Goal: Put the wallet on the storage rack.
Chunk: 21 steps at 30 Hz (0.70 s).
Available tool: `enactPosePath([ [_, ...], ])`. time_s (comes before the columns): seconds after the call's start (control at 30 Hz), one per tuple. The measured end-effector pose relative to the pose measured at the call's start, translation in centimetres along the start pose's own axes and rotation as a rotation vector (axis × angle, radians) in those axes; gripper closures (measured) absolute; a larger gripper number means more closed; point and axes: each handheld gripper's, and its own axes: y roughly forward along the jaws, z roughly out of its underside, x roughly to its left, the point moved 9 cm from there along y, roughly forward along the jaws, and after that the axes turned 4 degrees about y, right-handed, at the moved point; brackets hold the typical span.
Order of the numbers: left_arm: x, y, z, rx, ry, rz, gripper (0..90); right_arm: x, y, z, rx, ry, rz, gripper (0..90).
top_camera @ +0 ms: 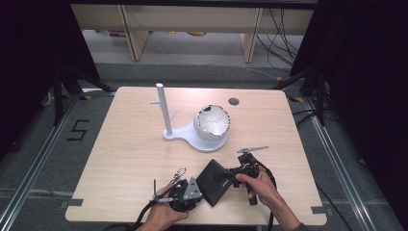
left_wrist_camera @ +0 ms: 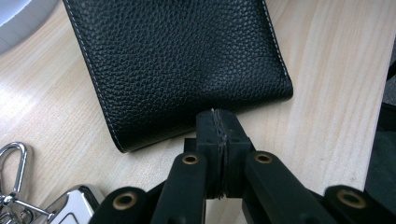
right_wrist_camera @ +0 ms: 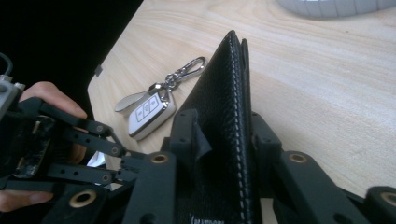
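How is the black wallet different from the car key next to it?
The wallet is black grained leather; the car key is shiny silver and white with buttons. The wallet is bigger than the key. The right gripper pinches the wallet so it tilts up; the key lies flat, untouched. Both are on the wooden table.

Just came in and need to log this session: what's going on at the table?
A person works two handheld grippers at the near edge of a wooden table. The right gripper is clamped on the edge of a black leather wallet, tilting it up. The left gripper is shut, its tips right at the wallet's other edge. A car key with a clip lies beside the wallet. Farther back stands a white stand with a bowl.
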Motion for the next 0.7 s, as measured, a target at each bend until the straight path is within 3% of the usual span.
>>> enactPosePath([
  [0.07,0.0,-0.1,0.0,0.003,0.005,-0.005,87.6,0.0,-0.1,0.0,-0.003,0.013,0.027,71.2],
  [0.1,0.0,-0.1,0.0,0.003,0.005,-0.005,87.0,0.0,-0.1,0.0,-0.003,0.013,0.027,71.2],
  [0.13,-0.1,-0.1,0.0,0.007,0.000,0.003,86.3,0.1,-0.1,0.0,-0.008,0.000,-0.002,72.6],
  [0.2,0.0,-0.1,0.0,0.008,0.006,0.002,85.5,0.0,-0.1,0.0,-0.013,-0.010,0.014,73.4],
  [0.23,0.0,-0.2,0.1,0.015,0.009,-0.001,84.6,0.3,-0.2,0.0,-0.012,0.000,-0.004,74.4],
  [0.27,-0.2,-0.2,0.0,0.003,-0.009,0.008,83.2,0.5,-0.2,0.0,-0.014,0.004,0.004,75.2],
  [0.37,-0.3,-0.4,-0.2,-0.006,-0.015,0.024,74.3,1.0,-0.3,-0.2,-0.032,-0.034,-0.010,77.3],
  [0.4,-0.3,-0.7,-0.3,-0.010,-0.016,0.017,74.3,1.1,-0.1,-0.5,-0.066,-0.080,-0.035,77.7],
  [0.43,-0.5,-1.2,-0.7,-0.038,-0.026,0.025,68.8,1.3,-0.1,-0.5,-0.072,-0.102,-0.038,78.5],
  [0.57,-0.4,-2.6,-0.9,-0.053,-0.019,0.017,60.6,2.0,-0.6,-0.7,-0.081,-0.111,-0.045,79.2],
  [0.7,-0.4,-3.9,-0.7,-0.062,-0.042,0.013,51.2,2.3,-1.2,-1.1,-0.111,-0.146,-0.030,79.4],
])
